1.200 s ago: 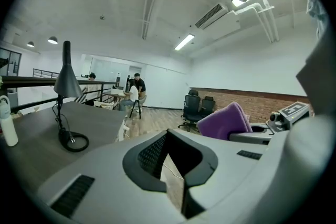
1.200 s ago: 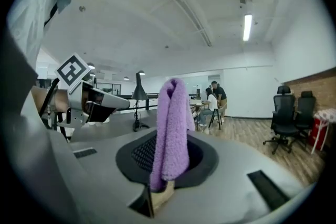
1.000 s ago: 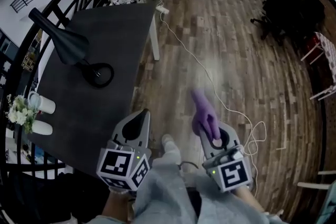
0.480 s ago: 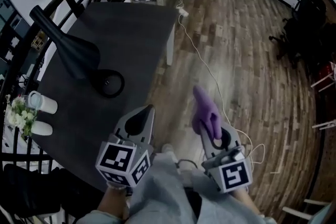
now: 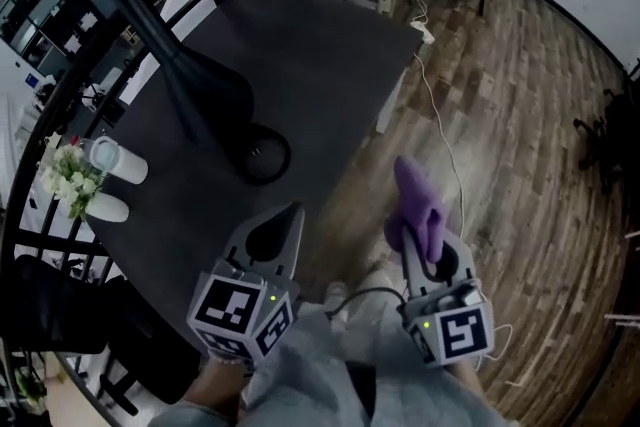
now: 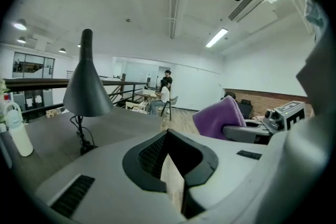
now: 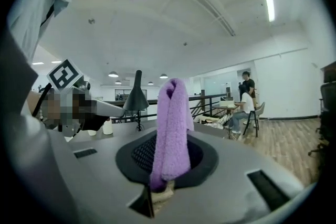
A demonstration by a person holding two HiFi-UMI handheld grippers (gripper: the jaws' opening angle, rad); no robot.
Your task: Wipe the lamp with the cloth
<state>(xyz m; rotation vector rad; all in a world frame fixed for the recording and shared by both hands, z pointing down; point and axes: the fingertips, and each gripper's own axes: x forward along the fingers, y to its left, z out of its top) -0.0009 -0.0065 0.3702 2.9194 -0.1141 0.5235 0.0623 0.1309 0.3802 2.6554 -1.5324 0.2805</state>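
While no wiping has begun, the head view shows the cloth (image 5: 418, 205) clamped upright in the right gripper (image 5: 432, 260), well apart from the lamp (image 5: 205, 105) and out over the wooden floor to the lamp's right. The left gripper (image 5: 283, 225) hangs nearer the lamp's base, touching nothing. By this showing, only the taking up of the cloth is done; reaching the lamp and every stroke over it remain. The lamp's upper arm is hard to tell from the dark railing behind it.

From the left gripper view, the jaws are drawn together on nothing; the lamp stands ahead and left, its thin stem and base dim.

From the right gripper view, the jaws pinch the cloth's lower end. The folded cloth hides their tips, and the lamp shows small, beyond and left.
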